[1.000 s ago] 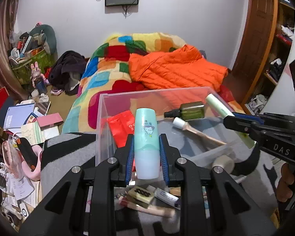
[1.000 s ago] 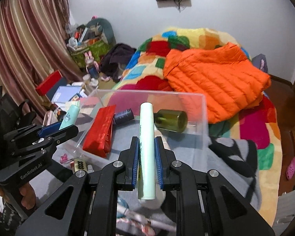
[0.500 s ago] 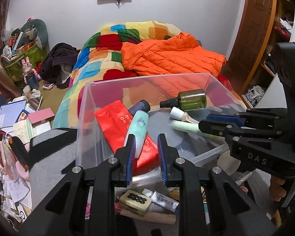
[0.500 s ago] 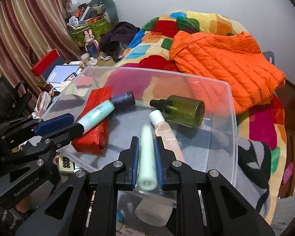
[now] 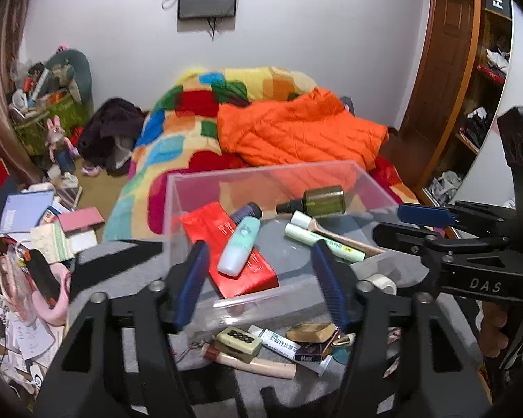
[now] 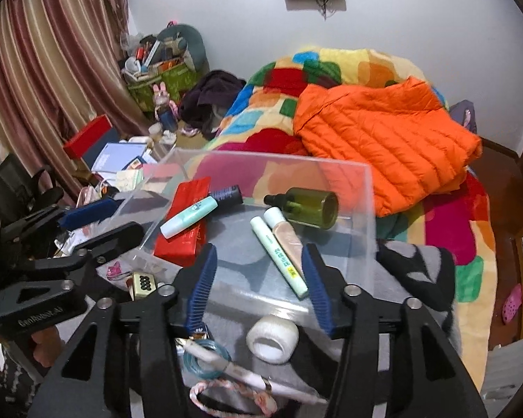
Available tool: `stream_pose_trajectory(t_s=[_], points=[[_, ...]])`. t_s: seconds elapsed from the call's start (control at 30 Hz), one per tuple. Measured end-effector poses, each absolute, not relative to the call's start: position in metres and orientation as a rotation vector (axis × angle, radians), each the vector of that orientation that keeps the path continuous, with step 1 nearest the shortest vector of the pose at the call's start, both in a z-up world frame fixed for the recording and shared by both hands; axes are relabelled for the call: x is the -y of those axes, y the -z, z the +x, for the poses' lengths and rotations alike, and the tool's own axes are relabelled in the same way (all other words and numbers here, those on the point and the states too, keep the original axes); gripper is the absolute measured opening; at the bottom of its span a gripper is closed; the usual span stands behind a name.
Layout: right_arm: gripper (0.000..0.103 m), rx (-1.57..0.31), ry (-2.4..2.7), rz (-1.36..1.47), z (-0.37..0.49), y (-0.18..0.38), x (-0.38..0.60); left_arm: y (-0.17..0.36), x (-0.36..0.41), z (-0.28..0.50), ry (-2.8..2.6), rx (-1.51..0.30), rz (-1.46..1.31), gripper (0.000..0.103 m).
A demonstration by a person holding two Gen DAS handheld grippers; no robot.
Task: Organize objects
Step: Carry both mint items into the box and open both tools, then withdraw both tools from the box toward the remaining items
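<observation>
both grippers are seen poised over the near rim of a clear plastic bin (image 5: 205, 188), which stands on a grey-and-black blanket (image 5: 122, 254) at the foot of a bed. the left gripper (image 5: 259, 280) has just been opening; its blue-padded fingers (image 5: 188, 285) are spread wide and released, with nothing pressed between them, and the mint bottle (image 5: 239, 245) is seen lying apart from them inside the bin, tilted across a red packet (image 5: 223, 244) near the left wall. the right gripper (image 6: 259, 280) has likewise just been opening; its fingers (image 6: 202, 285) are parted and empty, and the pale green tube (image 6: 279, 256) is seen on the bin floor, its lower end close beside the right finger but not clamped. beside that tube a beige tube (image 6: 286, 235) is laid, and a green glass bottle (image 6: 307, 205) lies on its side toward the far wall, with a dark-capped item (image 6: 228, 195) by the red packet. the middle of the bin floor is left bare between the two clusters. in front of the near wall the blanket is crowded: a roll of white tape (image 6: 272, 338), a small box with dots (image 5: 239, 339), a white tube (image 5: 286, 343) and a bracelet (image 6: 226, 393) are scattered just outside the rim. each gripper is visible at the edge of the other's view, well apart across the bin's width.
</observation>
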State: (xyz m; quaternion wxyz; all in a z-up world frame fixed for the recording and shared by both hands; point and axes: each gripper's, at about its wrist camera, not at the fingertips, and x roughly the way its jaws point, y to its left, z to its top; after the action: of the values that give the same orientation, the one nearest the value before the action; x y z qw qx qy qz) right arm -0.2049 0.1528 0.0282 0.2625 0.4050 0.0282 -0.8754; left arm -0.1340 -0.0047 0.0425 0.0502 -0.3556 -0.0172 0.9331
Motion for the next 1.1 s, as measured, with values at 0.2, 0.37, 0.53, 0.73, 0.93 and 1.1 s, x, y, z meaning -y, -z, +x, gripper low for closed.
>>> stream_pose_trajectory(t_s=[0.2,0.37,0.53,0.73,0.93,1.1], points=[[0.058,-0.056,2.408,1.047,-0.182,-0.041,-0.172,-0.055,0.01,-0.11,-2.905,0.033,-1.025,0.094],[0.067,-0.06,2.452,1.03,-0.162,-0.042,-0.188,-0.051,0.021,-0.093,-2.935,-0.018,-1.052,0.098],[0.069,-0.019,2.462,1.057,-0.154,-0.033,-0.203,-0.031,0.038,-0.08,-2.915,-0.036,-1.147,0.099],[0.069,0.003,2.449,1.158,-0.15,-0.004,-0.209,0.007,0.049,-0.078,-2.849,-0.001,-1.318,0.099],[0.069,0.02,2.417,1.232,-0.149,0.019,-0.208,0.03,0.048,-0.083,-2.778,0.036,-1.403,0.099],[0.069,0.007,2.417,1.246,-0.154,0.03,-0.204,0.031,0.066,-0.089,-2.817,0.081,-1.424,0.092]])
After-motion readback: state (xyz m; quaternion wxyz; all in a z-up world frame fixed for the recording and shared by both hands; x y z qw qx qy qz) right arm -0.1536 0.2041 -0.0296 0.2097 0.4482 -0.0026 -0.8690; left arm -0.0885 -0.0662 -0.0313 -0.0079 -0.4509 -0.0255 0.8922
